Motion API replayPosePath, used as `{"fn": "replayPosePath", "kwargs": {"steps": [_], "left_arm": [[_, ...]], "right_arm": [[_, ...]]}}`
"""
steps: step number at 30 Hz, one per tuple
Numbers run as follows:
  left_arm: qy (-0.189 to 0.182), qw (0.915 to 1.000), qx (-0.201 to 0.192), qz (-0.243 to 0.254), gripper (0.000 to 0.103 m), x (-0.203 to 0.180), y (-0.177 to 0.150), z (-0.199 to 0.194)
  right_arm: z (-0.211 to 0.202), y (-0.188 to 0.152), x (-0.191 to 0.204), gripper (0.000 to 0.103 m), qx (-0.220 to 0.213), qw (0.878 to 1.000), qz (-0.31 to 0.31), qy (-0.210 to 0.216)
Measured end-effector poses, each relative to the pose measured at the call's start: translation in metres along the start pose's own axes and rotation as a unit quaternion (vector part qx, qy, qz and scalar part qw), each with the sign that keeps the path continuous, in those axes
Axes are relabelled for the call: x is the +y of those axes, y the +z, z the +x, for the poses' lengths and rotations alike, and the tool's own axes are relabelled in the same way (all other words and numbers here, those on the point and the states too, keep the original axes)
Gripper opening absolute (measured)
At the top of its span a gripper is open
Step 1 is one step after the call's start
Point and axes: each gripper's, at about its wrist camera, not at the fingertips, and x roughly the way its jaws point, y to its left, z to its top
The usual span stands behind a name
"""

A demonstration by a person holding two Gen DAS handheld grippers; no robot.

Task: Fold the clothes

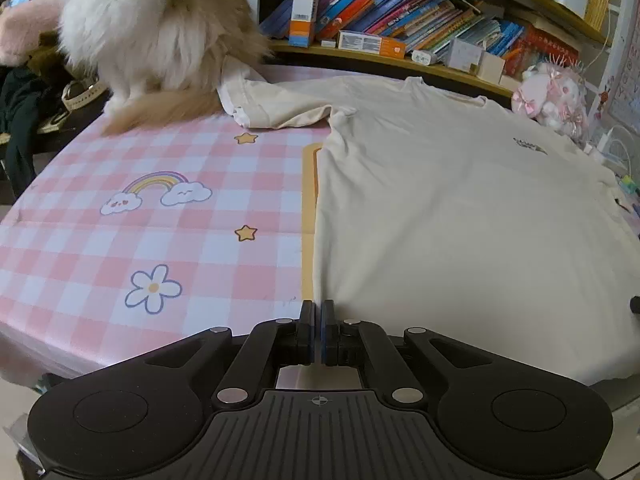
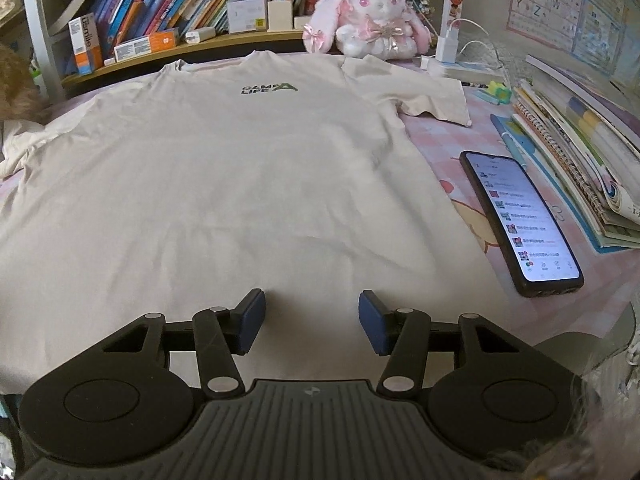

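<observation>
The cream T-shirt (image 2: 224, 184) lies spread flat, front up, on the pink-checked counter (image 1: 120, 240), collar toward twelve o'clock, both sleeves out to the sides and no fold visible in it. The left claw (image 1: 316, 320) sits at the hem's left corner, at six o'clock in its own view, pads pressed together; whether any cloth is pinched between them I cannot tell. The right claw (image 2: 312, 312) hovers over the hem with its pads wide apart and nothing between them. A fluffy cat (image 1: 160, 40) sits on the left sleeve (image 1: 272, 104) at eleven o'clock; a phone (image 2: 520, 220) lies at three. I judge this a flat layout awaiting a fold: any lift must free that pinned sleeve.
</observation>
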Motion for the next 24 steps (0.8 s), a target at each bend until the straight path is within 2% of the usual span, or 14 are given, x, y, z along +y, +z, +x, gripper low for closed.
{"fn": "replayPosePath", "kwargs": {"steps": [7,11,16,19,20,21,23,24], "left_arm": [[0.000,1.0000,-0.002,0.003,0.002,-0.002,-0.001,0.000],[-0.007,0.9999,-0.004,-0.008,0.006,0.002,0.000,-0.001],[-0.007,0.9998,-0.020,-0.005,0.009,-0.003,0.004,-0.008],[-0.006,0.9995,-0.031,0.000,0.026,-0.009,0.006,-0.013],[-0.007,0.9994,-0.034,0.003,0.038,-0.011,0.007,-0.015],[-0.007,0.9993,-0.037,0.006,0.057,-0.015,0.008,-0.017],[-0.007,0.9990,-0.042,0.014,0.075,-0.023,0.009,-0.020],[-0.009,0.9989,-0.043,0.018,0.076,-0.028,0.009,-0.021]], "right_arm": [[-0.004,-0.004,0.002,0.050,0.001,1.000,-0.008,0.007],[-0.006,-0.006,0.003,0.050,-0.001,1.000,-0.010,0.007],[-0.006,-0.008,0.003,0.050,-0.004,1.000,-0.010,0.006],[-0.006,-0.008,0.003,0.054,-0.004,1.000,-0.009,0.006],[-0.006,-0.008,0.002,0.055,-0.004,1.000,-0.009,0.005],[-0.006,-0.008,0.002,0.057,-0.003,1.000,-0.009,0.005],[-0.006,-0.008,0.002,0.059,-0.001,1.000,-0.009,0.006],[-0.006,-0.008,0.002,0.062,0.000,1.000,-0.010,0.007]]}}
